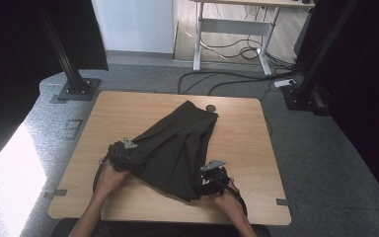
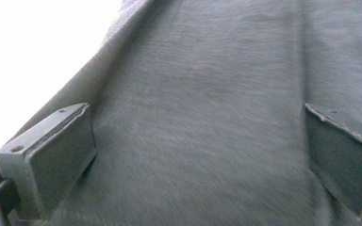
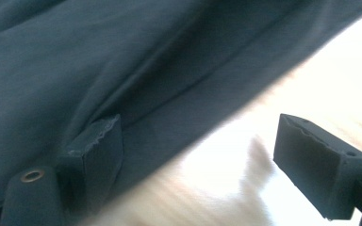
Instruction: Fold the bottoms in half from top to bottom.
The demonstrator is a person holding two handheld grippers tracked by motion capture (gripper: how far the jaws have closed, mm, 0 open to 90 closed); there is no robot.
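A dark pleated garment lies diagonally across the wooden table, narrow end far, wide end near. My left gripper sits at the garment's left edge. In the left gripper view this gripper is open, jaws wide apart, with grey-looking cloth spanning the gap. My right gripper is at the garment's near right corner. In the right gripper view it is open too: one jaw rests against the cloth edge, the other stands over bare tabletop.
A small round dark object lies on the table by the garment's far end. Black stand bases sit on the floor beyond the far corners. A desk frame and cables lie farther back.
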